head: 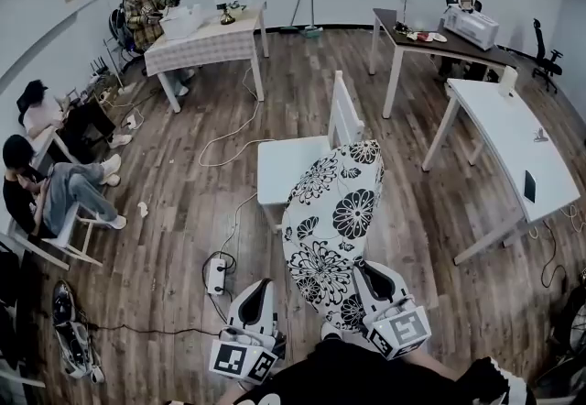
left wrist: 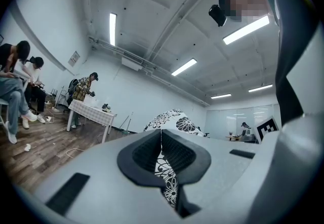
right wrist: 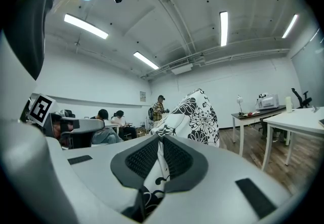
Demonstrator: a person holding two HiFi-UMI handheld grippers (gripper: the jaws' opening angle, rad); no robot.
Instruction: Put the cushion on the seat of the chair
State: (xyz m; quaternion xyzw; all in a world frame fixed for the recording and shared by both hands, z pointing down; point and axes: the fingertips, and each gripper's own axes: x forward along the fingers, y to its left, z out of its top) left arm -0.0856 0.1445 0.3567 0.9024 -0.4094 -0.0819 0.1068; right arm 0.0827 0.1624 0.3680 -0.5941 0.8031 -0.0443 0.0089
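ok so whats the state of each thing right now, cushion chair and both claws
cushion: held up by both claws, not yet laid on the seat
chair: upright, visible seat bare
left claw: shut on the cushion's edge
right claw: shut on the cushion's edge

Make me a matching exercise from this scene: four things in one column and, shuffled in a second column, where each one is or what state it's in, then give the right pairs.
Things:
1. cushion
2. chair
3. power strip
4. checked-cloth table

Places or states:
A. on the wooden floor, cable attached
B. far across the room, a person standing at it
C. white, seat bare
D. floral, clamped by the left gripper and the right gripper

Pairs: 1-D, 2-C, 3-A, 4-B.
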